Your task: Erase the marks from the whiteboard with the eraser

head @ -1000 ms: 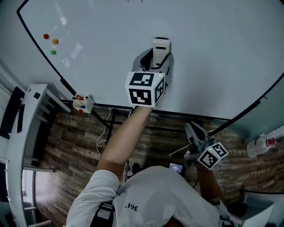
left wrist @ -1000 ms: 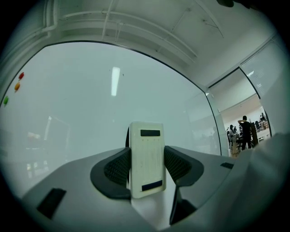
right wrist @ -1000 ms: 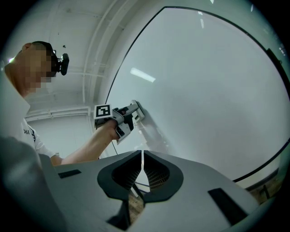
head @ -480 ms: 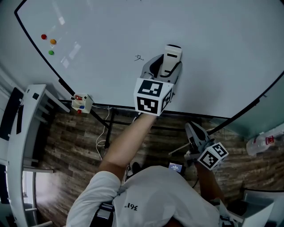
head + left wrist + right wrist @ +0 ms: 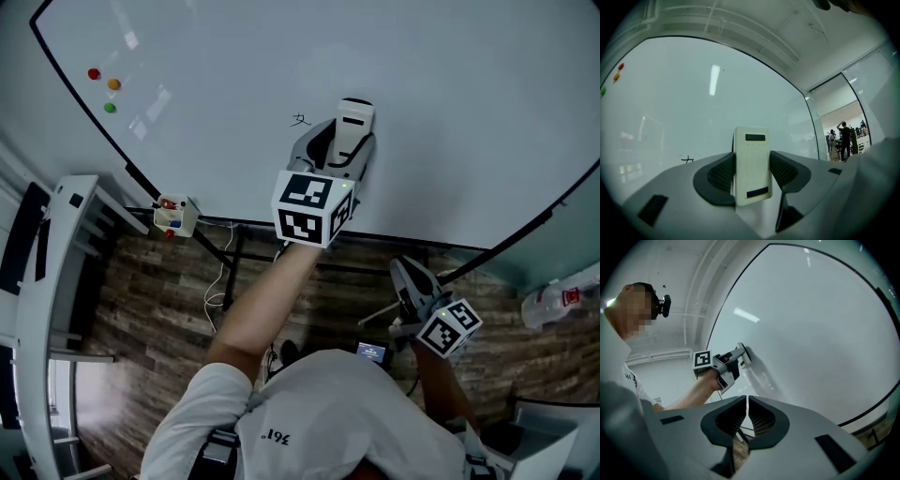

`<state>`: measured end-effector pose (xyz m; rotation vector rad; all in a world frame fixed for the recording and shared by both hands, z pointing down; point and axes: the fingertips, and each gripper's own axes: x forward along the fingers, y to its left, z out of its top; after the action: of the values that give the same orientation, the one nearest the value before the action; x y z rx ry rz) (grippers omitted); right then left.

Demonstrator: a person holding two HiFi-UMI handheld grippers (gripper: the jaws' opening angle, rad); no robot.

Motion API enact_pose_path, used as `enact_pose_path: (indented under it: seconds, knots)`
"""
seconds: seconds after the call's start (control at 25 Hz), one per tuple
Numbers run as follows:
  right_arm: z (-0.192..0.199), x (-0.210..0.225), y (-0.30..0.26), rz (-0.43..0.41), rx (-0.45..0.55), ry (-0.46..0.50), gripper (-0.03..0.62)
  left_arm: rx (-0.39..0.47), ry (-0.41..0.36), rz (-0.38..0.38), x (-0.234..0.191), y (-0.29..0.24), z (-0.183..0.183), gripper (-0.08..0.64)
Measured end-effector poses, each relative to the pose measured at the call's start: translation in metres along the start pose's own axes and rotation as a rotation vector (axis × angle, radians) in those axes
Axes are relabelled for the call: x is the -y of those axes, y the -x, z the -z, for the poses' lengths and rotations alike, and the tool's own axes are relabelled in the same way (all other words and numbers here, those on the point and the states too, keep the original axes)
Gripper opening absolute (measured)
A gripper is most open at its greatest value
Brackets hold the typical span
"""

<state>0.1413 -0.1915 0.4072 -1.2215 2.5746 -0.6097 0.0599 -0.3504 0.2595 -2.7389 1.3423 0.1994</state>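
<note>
A white eraser (image 5: 352, 124) is pressed flat against the whiteboard (image 5: 450, 84), and my left gripper (image 5: 339, 150) is shut on it. Its pale back (image 5: 751, 171) fills the gap between the jaws in the left gripper view. A small black mark (image 5: 300, 120) sits on the board just left of the eraser, also visible as the mark (image 5: 687, 159) low at the left. My right gripper (image 5: 412, 281) hangs low below the board, shut and holding nothing (image 5: 747, 414). From the right gripper view the left gripper (image 5: 733, 363) and eraser (image 5: 743, 356) touch the board.
Red, orange and green magnets (image 5: 108, 86) sit at the board's upper left. A small white box (image 5: 174, 217) with coloured items hangs at the board's lower left edge. A white rack (image 5: 56, 300) stands at the left; wood-pattern floor lies below. People stand in a far doorway (image 5: 843, 140).
The eraser slid right, uncovering the small black mark, then came back a little left and down toward it. The right gripper has stayed still.
</note>
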Motion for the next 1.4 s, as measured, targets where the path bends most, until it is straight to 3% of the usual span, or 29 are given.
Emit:
enact_pose_path:
  seconds: [0.36, 0.72, 1.2, 1.4]
  knots:
    - [0.004, -0.004, -0.008, 0.001, -0.009, -0.003, 0.028, -0.022, 0.005, 0.017, 0.001, -0.009, 0.006, 0.239]
    - [0.006, -0.003, -0.010, 0.010, -0.009, -0.005, 0.028, 0.009, -0.012, 0.110, 0.039, -0.024, -0.010, 0.239]
    - [0.002, 0.011, 0.007, 0.043, -0.002, -0.004, 0.028, -0.036, -0.009, 0.162, 0.078, -0.049, 0.007, 0.239]
    - [0.000, 0.015, 0.013, 0.050, -0.001, -0.005, 0.028, -0.046, -0.027, 0.144, 0.081, -0.053, 0.009, 0.239]
